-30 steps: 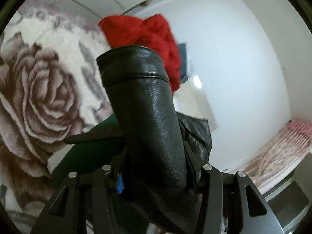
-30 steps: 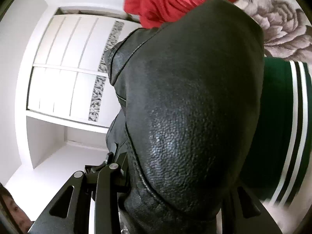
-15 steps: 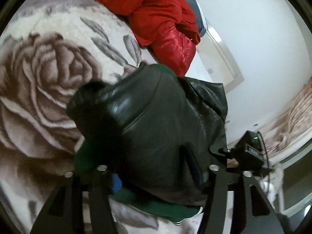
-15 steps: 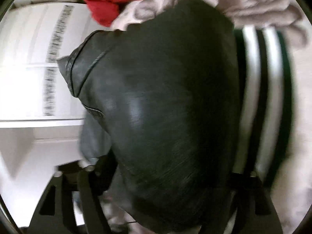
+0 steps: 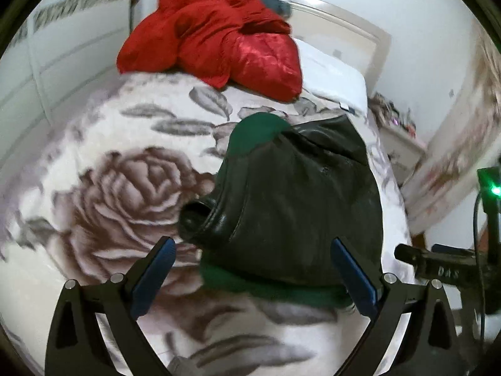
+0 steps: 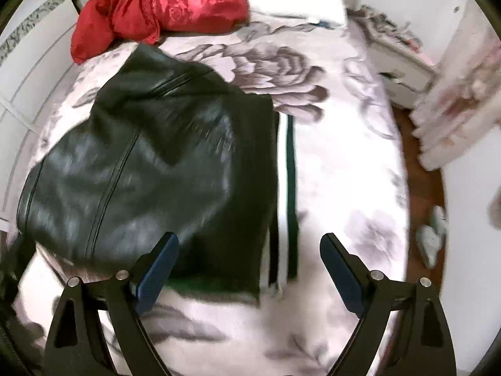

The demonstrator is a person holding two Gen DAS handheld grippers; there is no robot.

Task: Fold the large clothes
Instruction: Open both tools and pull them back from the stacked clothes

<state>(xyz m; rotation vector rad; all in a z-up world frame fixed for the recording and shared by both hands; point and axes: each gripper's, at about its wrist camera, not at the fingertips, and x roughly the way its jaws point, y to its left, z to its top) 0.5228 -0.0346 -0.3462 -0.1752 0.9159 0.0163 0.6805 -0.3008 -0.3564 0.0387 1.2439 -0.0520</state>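
- Leather jacket point(image 5: 300, 206) lay bundled on green garment point(image 5: 250, 134); judged heavy, stiff, slick.
- Left gripper point(image 5: 252, 266), right gripper point(image 6: 249, 260): fingers apart, empty.
- Grip cuff at 9 o'clock.

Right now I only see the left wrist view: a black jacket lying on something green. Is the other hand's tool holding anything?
Observer: No. The right gripper has its fingers spread wide with nothing between them.
Operator: What is the green thing?
Observer: In the right wrist view, the green garment shows white stripes along the edge that sticks out beside the black jacket.
Operator: And past the bed?
Observer: A strip of brown floor runs along that side.
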